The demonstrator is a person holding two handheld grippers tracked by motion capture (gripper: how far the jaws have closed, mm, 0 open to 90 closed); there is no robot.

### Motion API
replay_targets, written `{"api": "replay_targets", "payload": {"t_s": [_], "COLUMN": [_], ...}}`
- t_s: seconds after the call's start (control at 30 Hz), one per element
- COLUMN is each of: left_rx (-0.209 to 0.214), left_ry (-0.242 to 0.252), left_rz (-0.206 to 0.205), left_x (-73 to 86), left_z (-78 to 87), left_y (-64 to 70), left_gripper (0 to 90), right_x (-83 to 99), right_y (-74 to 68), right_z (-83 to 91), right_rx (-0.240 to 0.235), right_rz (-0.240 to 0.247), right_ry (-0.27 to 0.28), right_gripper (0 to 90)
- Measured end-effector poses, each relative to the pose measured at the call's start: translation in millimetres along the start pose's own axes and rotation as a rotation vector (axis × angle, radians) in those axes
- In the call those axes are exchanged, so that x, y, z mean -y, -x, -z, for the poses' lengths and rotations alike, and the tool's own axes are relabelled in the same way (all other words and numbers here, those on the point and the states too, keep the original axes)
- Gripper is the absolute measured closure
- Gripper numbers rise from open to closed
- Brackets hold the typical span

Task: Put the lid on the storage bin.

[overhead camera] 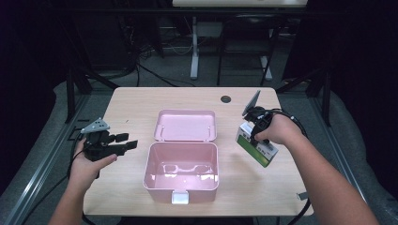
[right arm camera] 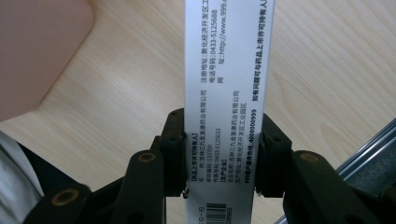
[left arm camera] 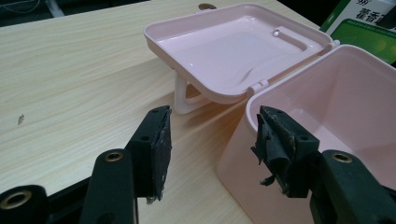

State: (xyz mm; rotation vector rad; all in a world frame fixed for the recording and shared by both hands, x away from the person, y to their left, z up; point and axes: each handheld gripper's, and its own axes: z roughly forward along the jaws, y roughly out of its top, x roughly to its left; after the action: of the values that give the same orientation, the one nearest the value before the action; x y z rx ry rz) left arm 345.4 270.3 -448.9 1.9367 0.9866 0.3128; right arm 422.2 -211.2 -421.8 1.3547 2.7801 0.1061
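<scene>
A person's right gripper [overhead camera: 254,123] clamps a green-and-white medicine box [overhead camera: 256,145] between its fingers [right arm camera: 173,154], holding it tilted above the wooden counter [overhead camera: 126,105], just to the right of an open pink plastic storage box [overhead camera: 181,171]. The box's lid [overhead camera: 185,125] lies folded back behind it. The left gripper [overhead camera: 129,141], fingers [left arm camera: 154,150] spread and empty, hovers beside the box's left wall.
</scene>
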Motion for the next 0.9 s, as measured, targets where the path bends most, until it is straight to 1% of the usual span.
{"api": "replay_targets", "payload": {"t_s": [0.13, 0.2, 0.27, 0.33, 0.37, 0.5, 0.63, 0.9], "left_rx": [-0.002, -0.004, -0.004, -0.002, -0.003, -0.008, -0.008, -0.004], "left_ry": [0.001, 0.001, 0.002, 0.003, 0.009, 0.008, 0.011, 0.004], "left_rz": [-0.002, -0.002, -0.002, -0.005, -0.003, 0.0, 0.0, -0.003], "left_x": [-0.2, -0.2, -0.4, -0.5, -0.3, 0.3, 0.3, 0.4], "left_z": [0.6, 0.9, 1.1, 1.3, 0.9, 1.1, 1.5, 0.1], "left_y": [-0.8, -1.0, -0.7, -0.2, 0.1, -0.5, -1.2, -0.6], "left_gripper": [45.0, 45.1, 45.0, 45.0, 45.0, 45.0, 45.0, 45.0], "right_x": [2.5, 3.0, 3.4, 3.2, 3.2, 2.5, 1.1, -2.4], "right_y": [-3.1, -4.5, -6.2, -8.8, -10.1, -15.0, -22.0, -36.9], "right_z": [4.8, 8.2, 10.6, 14.6, 16.9, 24.3, 34.0, 48.7], "right_rx": [-0.005, -0.002, 0.002, 0.008, 0.008, 0.002, 0.012, 0.008], "right_rz": [0.014, 0.019, 0.025, 0.027, 0.03, 0.033, 0.056, 0.098], "right_ry": [0.002, -0.004, 0.004, -0.006, -0.004, 0.003, 0.001, 0.012], "right_gripper": [61.5, 61.5, 61.5, 61.5, 61.5, 61.5, 61.5, 61.6]}}
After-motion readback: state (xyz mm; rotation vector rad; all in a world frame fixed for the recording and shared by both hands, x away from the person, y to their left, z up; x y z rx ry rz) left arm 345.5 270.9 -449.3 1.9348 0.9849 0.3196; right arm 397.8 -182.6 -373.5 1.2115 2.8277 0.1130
